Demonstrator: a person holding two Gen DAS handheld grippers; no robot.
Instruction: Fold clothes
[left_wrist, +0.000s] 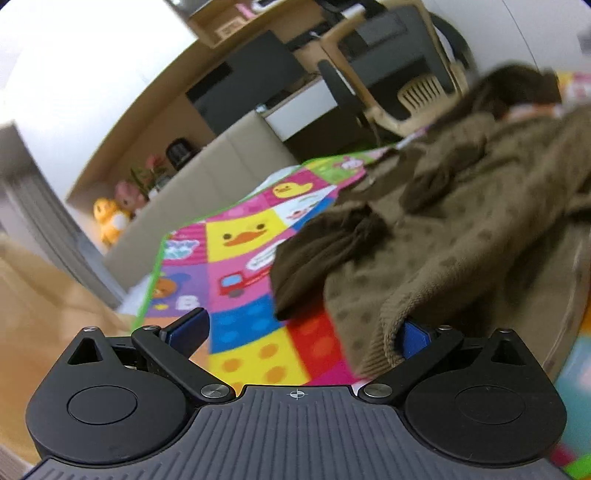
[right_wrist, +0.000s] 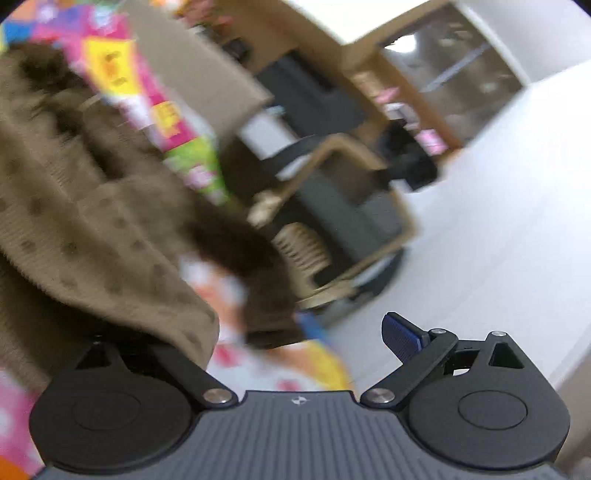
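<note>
A tan knitted sweater (left_wrist: 461, 229) with darker dots and dark brown trim lies bunched over a colourful play mat (left_wrist: 243, 236). My left gripper (left_wrist: 303, 328) is open; the sweater's ribbed hem drapes over its right fingertip (left_wrist: 413, 338), and the left fingertip (left_wrist: 188, 326) is bare. In the right wrist view the same sweater (right_wrist: 92, 236) hangs over my right gripper's left finger, hiding it. My right gripper (right_wrist: 295, 332) is open, with its right fingertip (right_wrist: 400, 334) bare. Both views are blurred.
A beige sofa back (left_wrist: 221, 162) borders the mat's far side. A wooden chair with grey cushions (left_wrist: 399, 66) and a shelf unit stand behind; the chair also shows in the right wrist view (right_wrist: 332, 199). Plush toys (left_wrist: 110, 218) sit at the left. Pale floor (right_wrist: 498, 221) lies right.
</note>
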